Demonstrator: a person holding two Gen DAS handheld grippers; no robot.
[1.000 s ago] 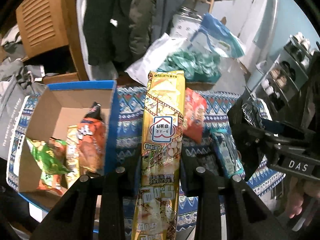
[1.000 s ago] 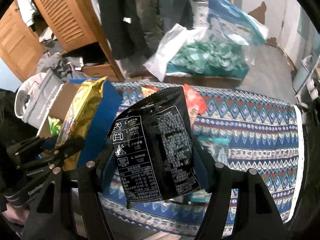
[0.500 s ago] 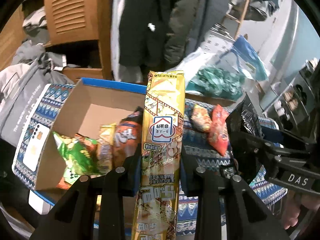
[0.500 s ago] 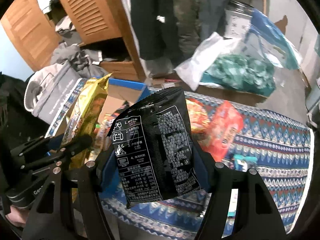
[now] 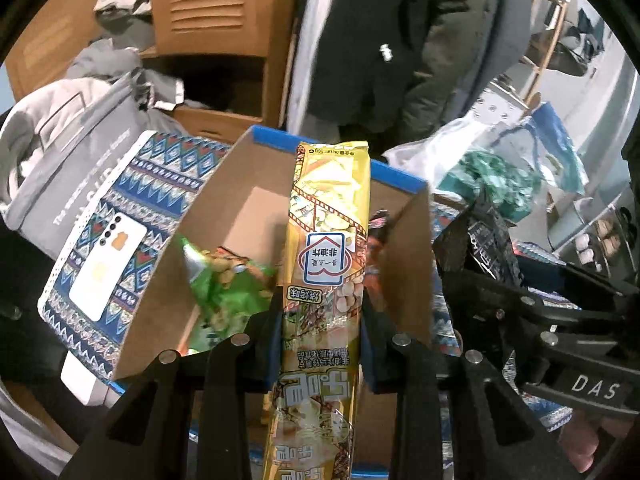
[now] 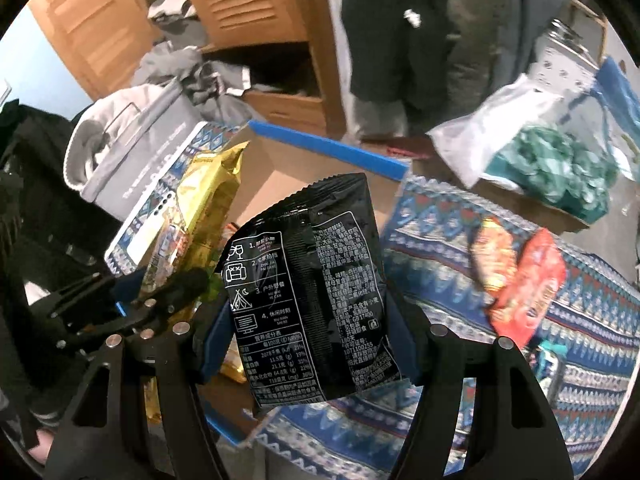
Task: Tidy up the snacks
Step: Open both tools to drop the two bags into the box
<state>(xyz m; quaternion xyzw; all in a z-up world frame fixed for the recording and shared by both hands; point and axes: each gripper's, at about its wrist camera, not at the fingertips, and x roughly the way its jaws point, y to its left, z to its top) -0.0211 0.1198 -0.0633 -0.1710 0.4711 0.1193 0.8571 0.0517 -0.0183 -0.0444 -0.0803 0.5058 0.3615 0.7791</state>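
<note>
Cardboard box (image 5: 256,216) fills the frame's centre, so I carry both packets over it: left gripper (image 5: 322,322) pinching the yellow snack packet (image 5: 326,240) upright, right gripper (image 6: 308,320) pinching the black snack bag (image 6: 308,280), ready to drop.

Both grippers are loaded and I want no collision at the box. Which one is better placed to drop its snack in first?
Left. The left gripper holds the long yellow packet directly over the open cardboard box. The right gripper holds the black packet nearer the box's right edge, partly over the patterned cloth.
</note>
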